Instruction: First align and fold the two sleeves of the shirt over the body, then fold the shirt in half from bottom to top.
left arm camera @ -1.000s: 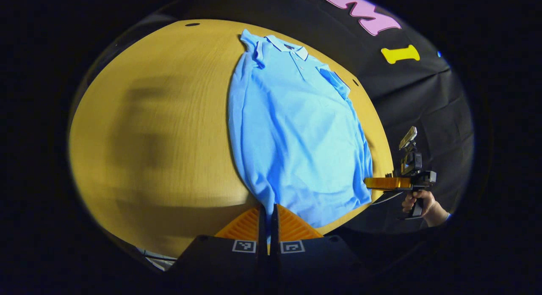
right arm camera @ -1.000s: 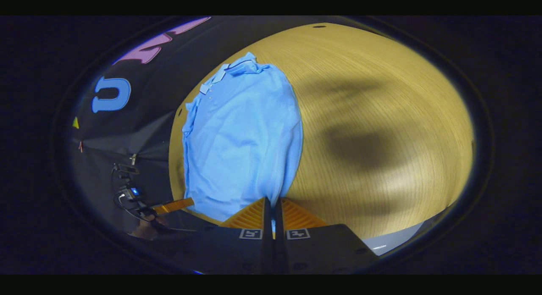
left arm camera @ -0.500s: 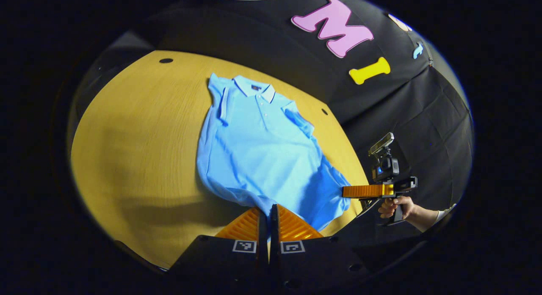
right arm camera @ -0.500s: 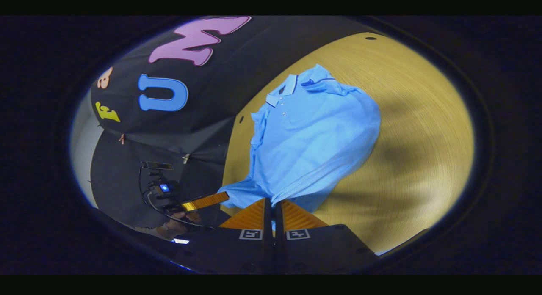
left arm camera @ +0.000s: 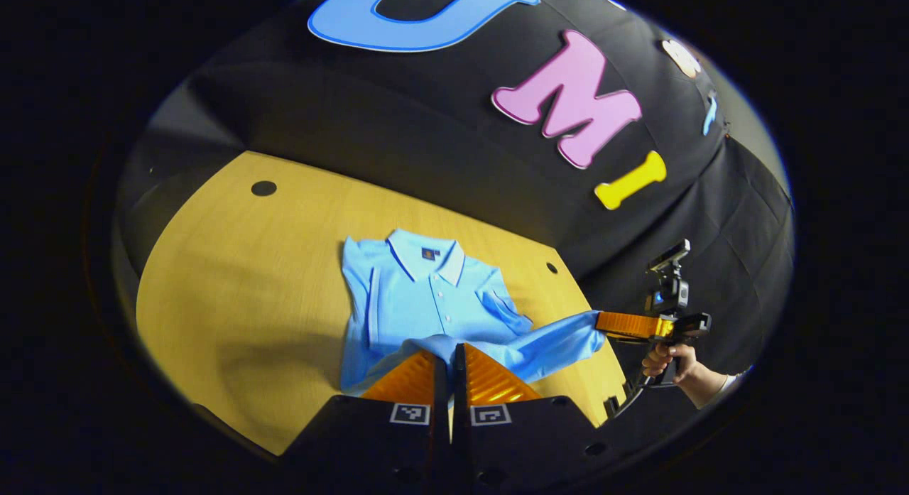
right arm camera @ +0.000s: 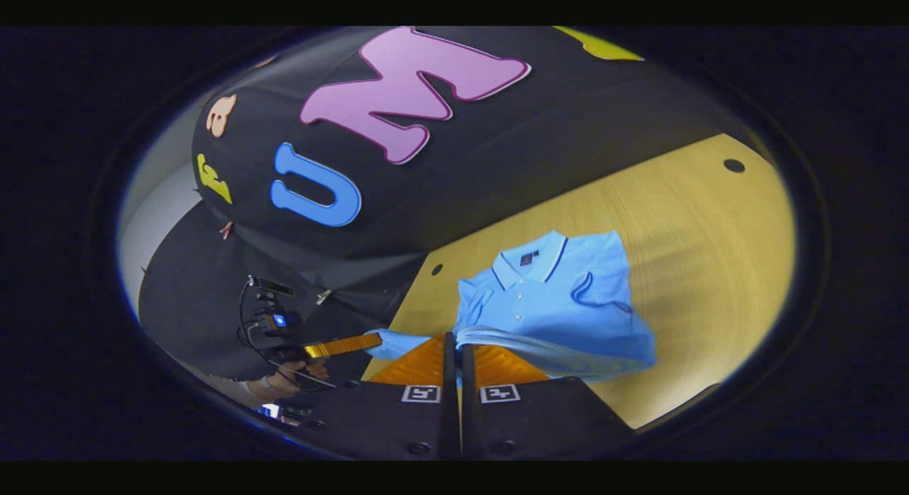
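tabletop: yellow wood-grain tabletop [left arm camera: 234,289], carries the shirt; small dark round hole near the far edge [left arm camera: 263,188]
shirt: light blue short-sleeved polo shirt, soft knit cloth [left arm camera: 419,296], collar end flat on the tabletop near the booth wall; bottom hem lifted off the surface and carried toward the collar, hanging in a slack band between the two grippers
sleeves: both look folded in over the body; judged done, bottom-to-top fold in hand
handling: light, limp, no stiffness; sags and drapes wherever unsupported, likely to wrinkle or skew if the corners travel unevenly; best held at the two hem corners, kept level and lightly taut
left hand-held gripper: [left arm camera: 450,360] fingers pressed together, pinching the hem at one corner
right hand-held gripper: [right arm camera: 459,356] fingers closed together on the hem at the other corner; also seen farther off in the left gripper view, cloth stretched to its tip
collar: white-trimmed, buttoned placket [right arm camera: 529,264], lying flat, target line for the hem
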A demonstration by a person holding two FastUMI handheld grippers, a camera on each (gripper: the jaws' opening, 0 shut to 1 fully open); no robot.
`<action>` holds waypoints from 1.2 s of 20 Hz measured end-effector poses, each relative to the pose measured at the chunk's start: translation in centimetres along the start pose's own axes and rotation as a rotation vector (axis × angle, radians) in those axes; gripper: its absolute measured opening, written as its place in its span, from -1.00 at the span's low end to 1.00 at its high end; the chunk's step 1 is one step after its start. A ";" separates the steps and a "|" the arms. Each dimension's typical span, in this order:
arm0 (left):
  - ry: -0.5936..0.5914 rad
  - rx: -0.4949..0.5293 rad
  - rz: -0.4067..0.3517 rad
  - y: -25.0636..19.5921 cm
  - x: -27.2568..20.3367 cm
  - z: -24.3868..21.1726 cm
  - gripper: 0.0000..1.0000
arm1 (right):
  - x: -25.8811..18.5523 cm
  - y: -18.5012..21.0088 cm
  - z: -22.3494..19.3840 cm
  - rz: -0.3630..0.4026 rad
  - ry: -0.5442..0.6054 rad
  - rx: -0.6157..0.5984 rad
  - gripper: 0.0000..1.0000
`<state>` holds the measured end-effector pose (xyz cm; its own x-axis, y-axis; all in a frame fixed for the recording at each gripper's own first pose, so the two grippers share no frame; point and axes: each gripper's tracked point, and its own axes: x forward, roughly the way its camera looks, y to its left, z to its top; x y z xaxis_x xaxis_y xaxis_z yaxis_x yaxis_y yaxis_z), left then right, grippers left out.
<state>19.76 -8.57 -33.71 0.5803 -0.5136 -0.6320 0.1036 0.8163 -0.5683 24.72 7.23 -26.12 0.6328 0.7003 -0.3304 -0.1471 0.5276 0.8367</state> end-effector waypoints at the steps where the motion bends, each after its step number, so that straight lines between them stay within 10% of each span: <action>1: -0.019 0.007 0.020 0.6 1.2 1.6 -0.87 | 1.0 -0.9 1.7 -0.015 -0.010 -0.024 -0.89; 7: -0.073 -0.006 0.189 5.7 9.6 10.4 -0.87 | 9.0 -8.4 10.6 -0.154 -0.054 -0.098 -0.89; 15: 0.126 0.035 0.459 11.9 19.6 6.5 -0.72 | 15.8 -17.3 7.8 -0.400 0.076 -0.149 -0.94; 17: 0.115 0.046 0.453 11.1 19.3 6.8 -0.43 | 15.0 -17.4 8.1 -0.402 0.081 -0.177 -0.55; 20: 0.027 0.140 0.493 10.3 16.7 8.9 0.77 | 12.8 -17.4 9.3 -0.433 0.058 -0.252 0.62; 21: -0.025 0.175 0.487 9.3 15.4 10.0 0.82 | 12.1 -16.9 10.1 -0.435 0.037 -0.288 0.93; 24: -0.133 0.250 0.468 6.0 10.2 11.9 0.89 | 8.3 -14.4 12.0 -0.447 -0.029 -0.412 0.96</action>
<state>35.92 -5.82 -37.30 0.7059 -0.0555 -0.7062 -0.0110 0.9959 -0.0893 41.23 -0.28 -35.69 0.7206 0.3582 -0.5937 -0.1415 0.9142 0.3798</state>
